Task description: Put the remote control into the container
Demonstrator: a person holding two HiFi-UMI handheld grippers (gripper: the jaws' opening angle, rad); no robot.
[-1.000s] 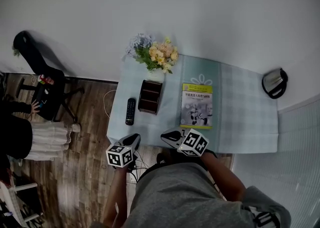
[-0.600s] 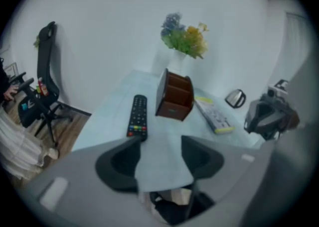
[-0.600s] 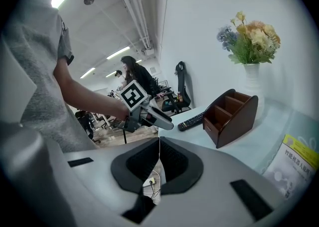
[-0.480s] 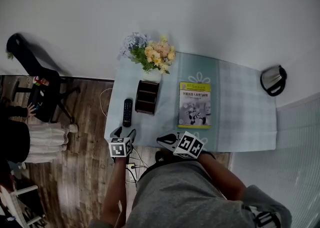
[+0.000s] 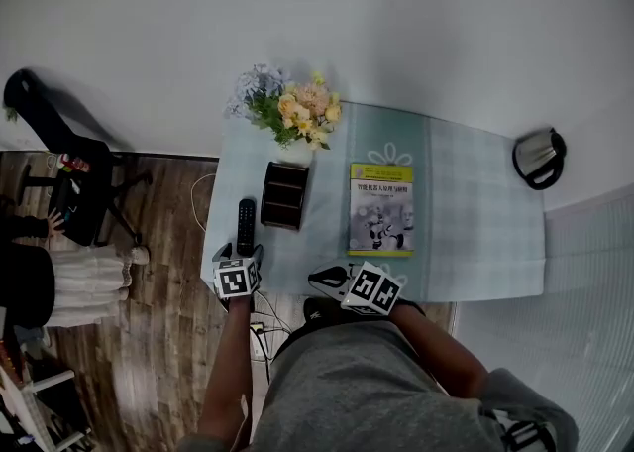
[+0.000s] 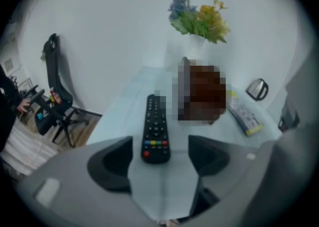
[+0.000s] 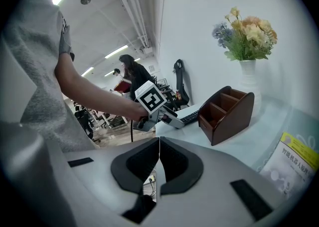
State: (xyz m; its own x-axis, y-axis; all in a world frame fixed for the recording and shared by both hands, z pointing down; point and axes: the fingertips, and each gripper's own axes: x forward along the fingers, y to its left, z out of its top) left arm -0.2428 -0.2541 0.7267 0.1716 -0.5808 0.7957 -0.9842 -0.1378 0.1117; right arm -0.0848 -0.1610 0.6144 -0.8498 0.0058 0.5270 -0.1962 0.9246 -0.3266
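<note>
The black remote control [image 5: 245, 214] lies lengthwise on the pale tablecloth [image 5: 466, 232], just left of the brown wooden container [image 5: 284, 195]. My left gripper [image 5: 238, 254] is at the remote's near end with its jaws opening. In the left gripper view the remote [image 6: 156, 129] has its near end between the two pads [image 6: 112, 164] of the left gripper [image 6: 158, 157], and neither pad touches it. The container [image 6: 185, 71] stands right of it, mostly hidden by a mosaic patch. My right gripper [image 5: 322, 280] hovers at the table's front edge, shut and empty, also shut in its own view [image 7: 159, 164].
A vase of flowers [image 5: 287, 108] stands behind the container. A yellow-edged book [image 5: 382, 209] lies at the table's middle, and a kettle [image 5: 535, 157] sits at the far right. An office chair [image 5: 84, 192] and a person [image 5: 40, 282] are on the floor to the left.
My left gripper has moved forward over the table's front edge to the remote's near end, and its jaws have gone from shut to wide apart. The right gripper has barely moved.
</note>
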